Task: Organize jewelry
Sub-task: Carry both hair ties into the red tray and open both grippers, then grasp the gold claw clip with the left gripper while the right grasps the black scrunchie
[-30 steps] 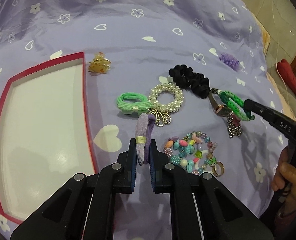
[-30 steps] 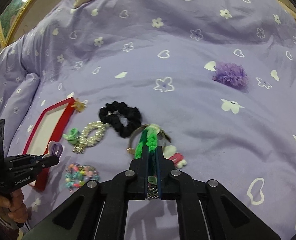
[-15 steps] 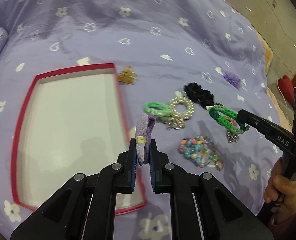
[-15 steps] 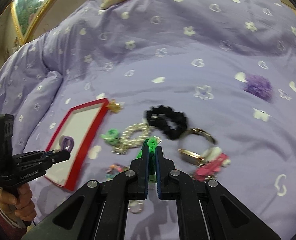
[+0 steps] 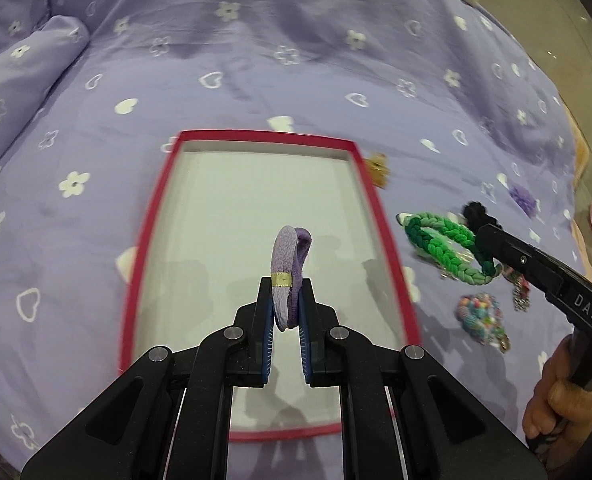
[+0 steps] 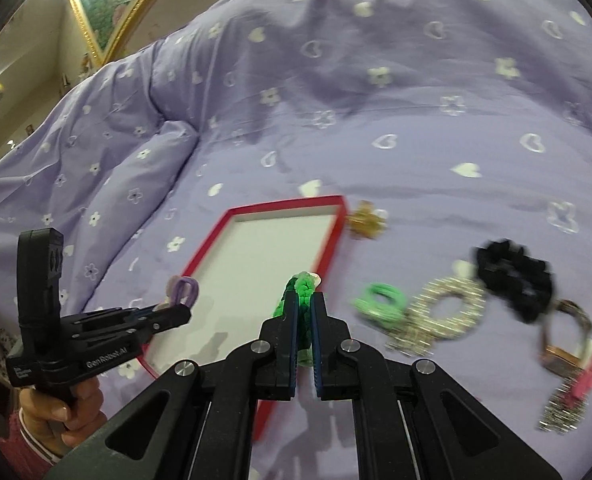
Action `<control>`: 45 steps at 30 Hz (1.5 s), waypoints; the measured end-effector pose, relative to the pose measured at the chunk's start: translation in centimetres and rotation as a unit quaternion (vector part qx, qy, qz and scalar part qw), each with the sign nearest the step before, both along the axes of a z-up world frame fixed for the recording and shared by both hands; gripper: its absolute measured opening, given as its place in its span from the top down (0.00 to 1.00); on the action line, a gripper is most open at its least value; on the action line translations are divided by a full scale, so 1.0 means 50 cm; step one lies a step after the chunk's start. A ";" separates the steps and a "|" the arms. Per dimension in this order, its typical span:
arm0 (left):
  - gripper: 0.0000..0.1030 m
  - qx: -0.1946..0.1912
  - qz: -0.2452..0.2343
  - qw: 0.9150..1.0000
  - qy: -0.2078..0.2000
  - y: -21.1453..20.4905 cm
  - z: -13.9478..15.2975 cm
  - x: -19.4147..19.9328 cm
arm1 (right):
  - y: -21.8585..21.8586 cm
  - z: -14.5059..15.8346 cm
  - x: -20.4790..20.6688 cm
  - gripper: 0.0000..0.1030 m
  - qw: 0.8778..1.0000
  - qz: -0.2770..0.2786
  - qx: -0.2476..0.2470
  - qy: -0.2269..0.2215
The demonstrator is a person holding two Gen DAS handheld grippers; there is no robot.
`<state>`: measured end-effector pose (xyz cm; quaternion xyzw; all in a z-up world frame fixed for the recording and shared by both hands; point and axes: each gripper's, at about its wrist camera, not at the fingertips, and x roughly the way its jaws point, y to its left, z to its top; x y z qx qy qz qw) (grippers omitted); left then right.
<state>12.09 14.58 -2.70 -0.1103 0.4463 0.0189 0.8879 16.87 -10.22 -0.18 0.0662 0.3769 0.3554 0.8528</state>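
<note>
My left gripper (image 5: pixel 286 286) is shut on a purple hair tie (image 5: pixel 290 264) and holds it in the air above the red-rimmed white tray (image 5: pixel 367 184). In the right wrist view the same left gripper (image 6: pixel 180 312) hangs over the tray's left rim (image 6: pixel 204 248) with the purple tie (image 6: pixel 184 290) sticking up. My right gripper (image 6: pixel 303 300) is shut on a green braided band (image 6: pixel 301 290) near the tray's right edge. The left wrist view shows that right gripper (image 5: pixel 483 236) just right of the tray, the green band (image 5: pixel 443 246) dangling from it.
On the purple bedspread (image 6: pixel 375 120) right of the tray lie a gold clip (image 6: pixel 365 222), a green hair tie (image 6: pixel 379 306), a pearl ring (image 6: pixel 443 316), a black scrunchie (image 6: pixel 511 278), a watch with pink charm (image 6: pixel 567 352) and a beaded bracelet (image 5: pixel 479 318). A hand (image 6: pixel 72 412) holds the left tool.
Both grippers have carried their pieces leftward, away from the jewelry pile. The purple tie now hangs over the tray, and the green band has been lifted off the bedspread to the tray's right edge.
</note>
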 end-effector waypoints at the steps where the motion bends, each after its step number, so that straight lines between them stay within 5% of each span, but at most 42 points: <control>1: 0.91 0.000 0.003 1.000 0.002 0.009 -0.002 0.003 | 0.019 -0.001 0.002 0.95 1.000 0.006 0.002 0.002; 11: 0.91 -0.001 0.019 0.999 0.033 0.071 -0.053 0.089 | 0.139 -0.043 0.052 0.95 0.999 0.025 0.001 0.032; 23: 0.89 -0.002 0.027 0.996 0.080 0.100 -0.119 0.134 | 0.225 -0.106 0.093 0.94 0.995 0.046 -0.058 0.060; 30: 0.68 0.012 0.026 0.996 0.080 0.092 -0.114 0.132 | 0.228 -0.116 0.100 0.87 0.994 0.047 -0.068 0.070; 33: 0.64 0.013 0.030 0.996 0.078 0.092 -0.108 0.128 | 0.226 -0.116 0.103 0.75 0.994 0.046 -0.063 0.077; 45: 0.50 0.016 0.033 0.998 0.055 0.079 -0.063 0.091 | 0.148 -0.068 0.083 0.61 0.997 0.027 -0.012 0.065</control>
